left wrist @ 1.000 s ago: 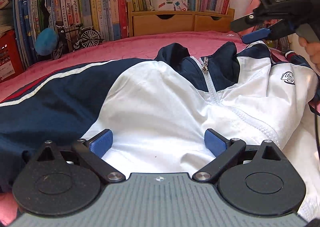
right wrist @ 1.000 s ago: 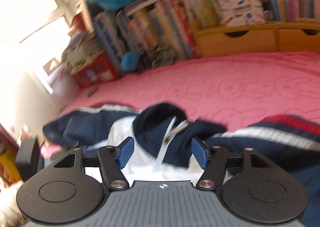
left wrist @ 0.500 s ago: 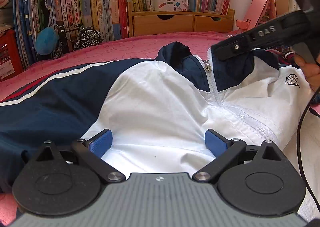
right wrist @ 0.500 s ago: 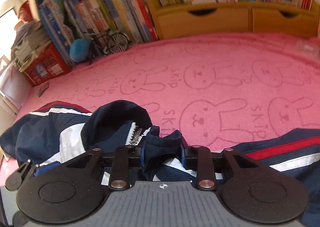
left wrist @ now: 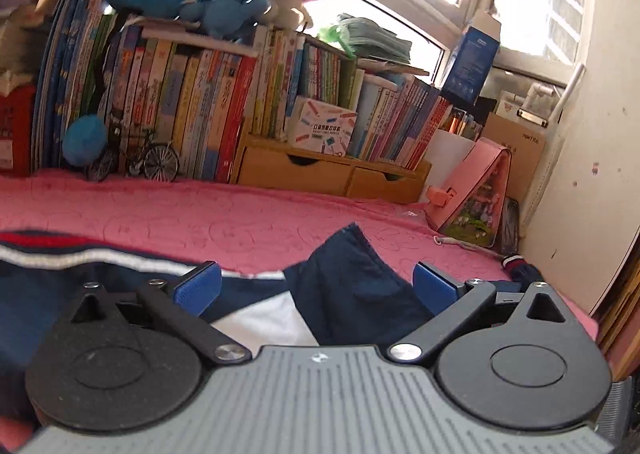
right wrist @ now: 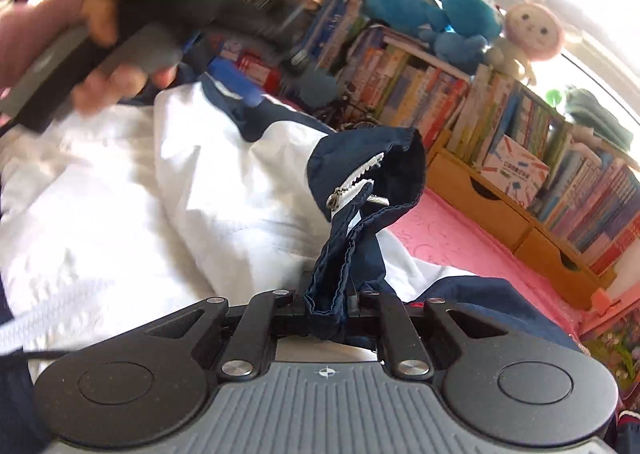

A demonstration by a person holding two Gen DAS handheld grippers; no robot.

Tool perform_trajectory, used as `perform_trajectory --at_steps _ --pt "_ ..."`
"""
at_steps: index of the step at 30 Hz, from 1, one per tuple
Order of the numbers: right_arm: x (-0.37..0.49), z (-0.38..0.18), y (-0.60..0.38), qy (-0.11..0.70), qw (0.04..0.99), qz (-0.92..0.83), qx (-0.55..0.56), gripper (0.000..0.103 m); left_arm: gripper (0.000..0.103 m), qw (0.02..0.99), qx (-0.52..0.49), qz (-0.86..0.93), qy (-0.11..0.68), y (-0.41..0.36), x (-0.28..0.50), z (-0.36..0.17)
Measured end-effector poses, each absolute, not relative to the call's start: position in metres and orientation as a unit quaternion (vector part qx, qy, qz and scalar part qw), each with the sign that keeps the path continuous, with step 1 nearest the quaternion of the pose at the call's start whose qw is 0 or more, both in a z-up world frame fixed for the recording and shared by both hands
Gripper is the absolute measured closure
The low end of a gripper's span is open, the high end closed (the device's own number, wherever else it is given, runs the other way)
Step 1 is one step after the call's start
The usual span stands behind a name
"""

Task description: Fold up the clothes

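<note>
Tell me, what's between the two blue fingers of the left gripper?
In the left wrist view, the open left gripper has a raised navy flap of the jacket between its fingers, with a white panel below. The pads aren't touching it.

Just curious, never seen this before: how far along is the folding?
Barely started. Done: the right gripper has clamped the navy collar of the navy-and-white zip jacket. In hand: lifting it. The left gripper is open, empty. Left: every fold; the jacket sprawls on the pink bedspread.
</note>
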State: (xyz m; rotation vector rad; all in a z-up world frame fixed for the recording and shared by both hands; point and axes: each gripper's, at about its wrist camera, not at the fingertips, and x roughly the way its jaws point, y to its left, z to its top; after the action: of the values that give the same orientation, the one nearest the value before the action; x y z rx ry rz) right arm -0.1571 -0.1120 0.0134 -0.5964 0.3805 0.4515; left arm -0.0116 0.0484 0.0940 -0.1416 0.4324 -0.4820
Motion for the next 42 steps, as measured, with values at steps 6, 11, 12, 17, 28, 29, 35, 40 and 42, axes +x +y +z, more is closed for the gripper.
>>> perform_trajectory --at_steps 6,11,12,17,28,29,35,40,42 --pt "-0.171 -0.002 -0.103 0.151 0.900 0.219 -0.345 0.088 0.000 0.940 0.033 -0.239 0.242 -0.002 0.017 0.101" --pt "-0.175 -0.011 -0.101 0.121 0.894 0.212 -0.376 0.088 0.002 0.931 0.089 -0.216 0.279 -0.014 0.026 0.090" --pt "-0.174 -0.011 -0.102 0.121 0.895 0.213 -0.373 0.088 0.003 0.929 0.101 -0.211 0.286 -0.017 0.028 0.088" --pt "-0.174 -0.013 -0.106 0.110 0.900 0.213 -0.363 0.088 0.010 0.924 0.156 -0.182 0.299 -0.022 0.011 0.075" --pt "-0.190 0.015 -0.133 0.131 0.923 0.245 -0.265 0.070 0.016 0.951 -0.031 -0.074 0.299 0.025 -0.066 0.019" --pt "-0.193 0.024 -0.140 0.142 0.928 0.257 -0.228 0.065 0.016 0.952 -0.055 -0.070 0.294 0.032 -0.071 0.017" --pt "-0.187 0.071 -0.160 0.124 0.961 0.248 -0.015 0.043 0.016 0.955 -0.096 -0.065 0.271 0.041 -0.075 0.017" --pt "-0.160 0.053 -0.108 0.125 0.972 0.152 -0.132 0.042 0.016 0.953 -0.129 -0.071 0.266 0.052 -0.077 0.014" --pt "-0.152 0.043 -0.096 0.129 0.974 0.114 -0.148 0.054 0.016 0.952 -0.130 -0.070 0.267 0.052 -0.077 0.014"
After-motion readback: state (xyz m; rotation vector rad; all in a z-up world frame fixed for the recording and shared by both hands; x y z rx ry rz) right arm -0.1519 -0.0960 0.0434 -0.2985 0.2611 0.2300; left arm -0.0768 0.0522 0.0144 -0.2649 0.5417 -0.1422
